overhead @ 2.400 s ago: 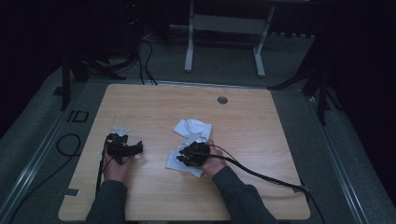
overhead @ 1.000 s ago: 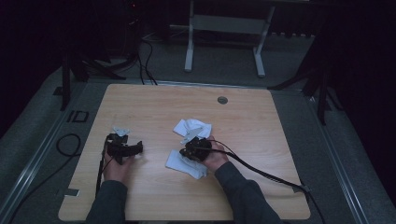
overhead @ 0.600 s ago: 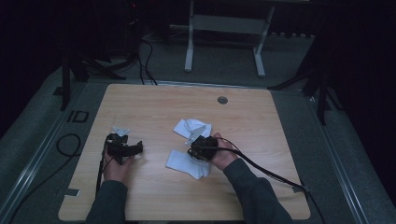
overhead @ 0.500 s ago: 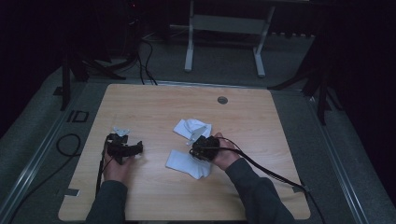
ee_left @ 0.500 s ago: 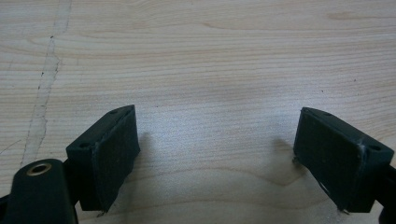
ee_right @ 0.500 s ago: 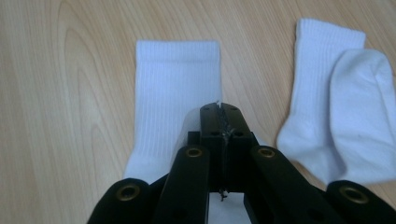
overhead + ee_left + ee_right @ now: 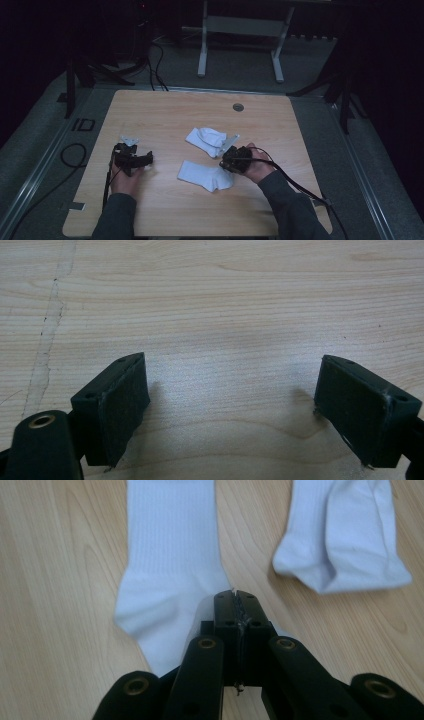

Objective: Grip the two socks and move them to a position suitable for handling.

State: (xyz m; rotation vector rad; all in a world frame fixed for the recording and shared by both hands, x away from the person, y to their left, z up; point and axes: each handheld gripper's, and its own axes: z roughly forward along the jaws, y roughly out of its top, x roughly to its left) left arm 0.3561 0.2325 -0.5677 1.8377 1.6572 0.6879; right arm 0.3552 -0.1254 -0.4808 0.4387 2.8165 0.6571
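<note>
Pinching shut over the nearer sock (image 7: 167, 570), your right gripper (image 7: 235, 596) has its two jaws pressed flat together, tips resting at the sock's foot end. Whether a thin fold of cloth is caught between them you cannot tell from the right gripper view; nothing bulges there. That sock lies flat and straight, its ribbed leg running away ahead of the jaws. Just off to the side, apart from it, the second sock (image 7: 345, 545) lies folded over on itself. In the high view the right gripper (image 7: 235, 159) sits between the flat sock (image 7: 205, 175) and the folded one (image 7: 209, 140), near both.

Your left gripper (image 7: 227, 410) rests well off to the other side with its jaws spread wide on the bare table (image 7: 225, 300), holding nothing.

The step looks like straightening and pairing the two socks. Next you would want to lift gently and check the cloth comes with you; if not, open, set the jaws around the edge, and close again before drawing it toward its mate.
</note>
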